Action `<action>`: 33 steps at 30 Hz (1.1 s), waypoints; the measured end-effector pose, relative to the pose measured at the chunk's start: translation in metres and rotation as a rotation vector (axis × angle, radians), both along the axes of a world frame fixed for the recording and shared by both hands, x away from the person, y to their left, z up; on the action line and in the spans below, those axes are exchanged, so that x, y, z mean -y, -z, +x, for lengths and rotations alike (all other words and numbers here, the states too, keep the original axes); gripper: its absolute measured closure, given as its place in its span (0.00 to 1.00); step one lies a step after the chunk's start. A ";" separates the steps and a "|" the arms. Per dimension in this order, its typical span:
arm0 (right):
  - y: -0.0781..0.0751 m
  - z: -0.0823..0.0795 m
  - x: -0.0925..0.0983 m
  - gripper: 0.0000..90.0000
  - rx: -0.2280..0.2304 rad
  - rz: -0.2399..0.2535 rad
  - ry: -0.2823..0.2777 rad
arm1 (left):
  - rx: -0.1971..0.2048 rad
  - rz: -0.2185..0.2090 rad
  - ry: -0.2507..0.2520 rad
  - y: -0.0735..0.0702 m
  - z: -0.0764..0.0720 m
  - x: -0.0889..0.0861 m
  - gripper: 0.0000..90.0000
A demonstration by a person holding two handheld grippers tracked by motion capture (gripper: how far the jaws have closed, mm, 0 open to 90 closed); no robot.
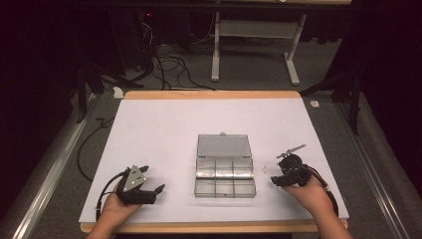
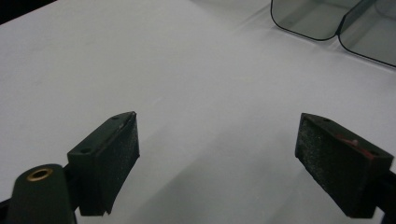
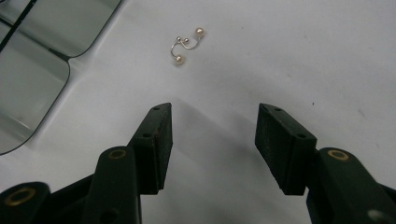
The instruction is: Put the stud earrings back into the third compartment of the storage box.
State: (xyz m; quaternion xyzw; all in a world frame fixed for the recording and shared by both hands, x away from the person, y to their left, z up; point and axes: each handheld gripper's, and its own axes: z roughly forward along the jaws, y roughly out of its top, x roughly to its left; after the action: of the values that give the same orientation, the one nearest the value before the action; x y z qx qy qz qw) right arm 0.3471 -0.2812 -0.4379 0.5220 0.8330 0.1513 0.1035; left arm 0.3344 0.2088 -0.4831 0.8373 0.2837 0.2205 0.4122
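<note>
A clear plastic compartment box [image 1: 225, 179] lies at the table's middle with its lid [image 1: 223, 146] folded back flat. A small wire earring with pearl beads [image 3: 187, 44] lies on the white surface just right of the box; in the high view it is a tiny speck [image 1: 263, 169]. My right gripper [image 3: 212, 112] points at the earring from a short way off, jaws open with nothing between them; in the high view it [image 1: 275, 180] sits right of the box. My left gripper [image 1: 154, 178] rests at the front left, jaws wide apart and empty [image 2: 217, 126]. The box's rounded corners [image 2: 327, 18] lie ahead of it.
The white table top [image 1: 164, 129] has a wooden rim [image 1: 209, 94] at the far edge and along the front. Cables [image 1: 164, 64] and a table frame [image 1: 249, 35] stand on the dark floor behind. Part of the box's rim [image 3: 37, 70] shows left of my right gripper's jaws.
</note>
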 end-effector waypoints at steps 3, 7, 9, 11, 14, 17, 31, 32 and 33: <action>-0.001 0.001 -0.004 0.52 -0.024 -0.019 -0.006 | 0.001 0.000 0.002 0.000 0.000 0.000 0.16; -0.002 0.002 -0.007 0.53 -0.051 -0.033 -0.026 | 0.002 0.002 0.005 0.000 0.000 0.000 0.16; -0.003 0.003 -0.010 0.53 -0.059 -0.031 -0.030 | 0.001 0.002 0.006 0.000 0.000 0.000 0.16; -0.003 0.003 -0.012 0.54 -0.072 -0.043 -0.039 | 0.001 0.002 0.007 0.000 0.000 0.000 0.16; -0.003 0.005 -0.015 0.56 -0.092 -0.052 -0.053 | 0.002 0.006 0.008 0.000 0.000 0.000 0.16; -0.003 0.007 -0.017 0.58 -0.111 -0.052 -0.066 | 0.001 0.006 0.009 0.000 0.000 0.000 0.16; -0.006 0.024 -0.028 0.71 -0.153 -0.068 -0.092 | 0.000 0.006 0.011 0.000 0.000 0.001 0.16; -0.006 0.028 -0.030 0.74 -0.153 -0.072 -0.101 | 0.000 0.007 0.012 0.000 0.000 0.001 0.16; -0.006 0.028 -0.030 0.74 -0.153 -0.072 -0.101 | 0.000 0.006 0.012 0.000 0.000 0.001 0.16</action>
State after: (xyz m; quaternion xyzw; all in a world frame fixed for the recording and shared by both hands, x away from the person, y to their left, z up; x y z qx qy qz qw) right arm 0.3748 -0.2515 -0.4319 0.4856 0.8685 0.0861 0.0503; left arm 0.3342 0.2082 -0.4833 0.8402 0.2778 0.2190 0.4110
